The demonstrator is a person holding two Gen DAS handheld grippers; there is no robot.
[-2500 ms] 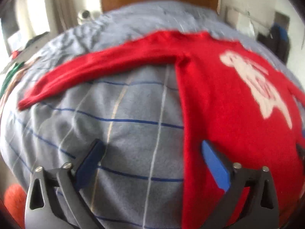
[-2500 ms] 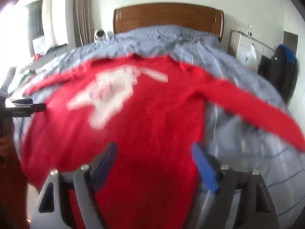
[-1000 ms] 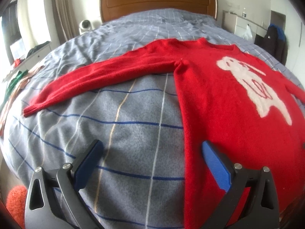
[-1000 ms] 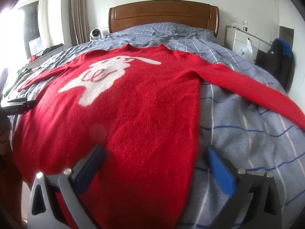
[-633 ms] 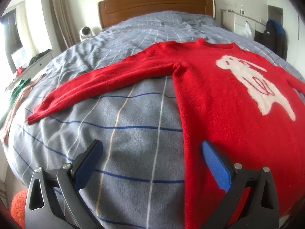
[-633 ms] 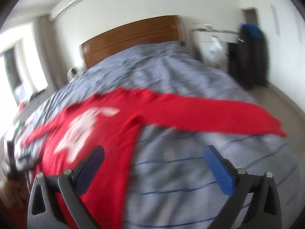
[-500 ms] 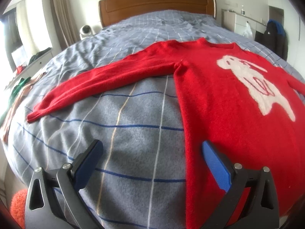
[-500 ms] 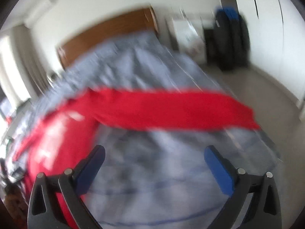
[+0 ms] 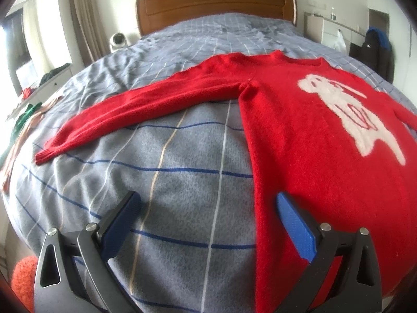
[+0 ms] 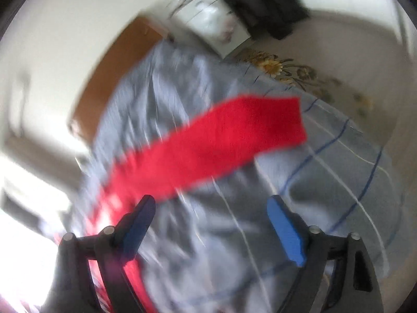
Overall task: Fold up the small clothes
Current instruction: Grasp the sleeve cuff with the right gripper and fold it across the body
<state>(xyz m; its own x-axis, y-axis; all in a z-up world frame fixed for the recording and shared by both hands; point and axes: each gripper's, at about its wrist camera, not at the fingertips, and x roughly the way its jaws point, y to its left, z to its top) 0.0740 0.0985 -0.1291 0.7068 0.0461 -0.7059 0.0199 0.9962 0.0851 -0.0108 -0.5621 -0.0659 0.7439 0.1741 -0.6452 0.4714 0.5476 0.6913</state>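
Observation:
A red sweater (image 9: 299,135) with a white animal figure lies flat, front up, on a grey checked bedspread (image 9: 169,182). Its one sleeve (image 9: 135,109) stretches out to the left in the left wrist view. My left gripper (image 9: 206,214) is open and empty, low over the bedspread by the sweater's lower side edge. In the blurred right wrist view the other sleeve (image 10: 208,143) lies on the bedspread (image 10: 325,182), its cuff up and to the right. My right gripper (image 10: 211,219) is open and empty, just short of that sleeve.
A wooden headboard (image 9: 216,2) stands at the far end. A small white device (image 9: 118,40) sits to its left. Clothes (image 9: 26,114) lie at the bed's left edge. A white cabinet (image 9: 333,34) and a dark bag (image 9: 375,49) stand to the right. A floral fabric (image 10: 299,73) shows beyond the sleeve.
My right gripper has swung from the sweater's body to its outstretched sleeve, and its view has tilted and blurred. My left gripper has stayed nearly still. Both stay open.

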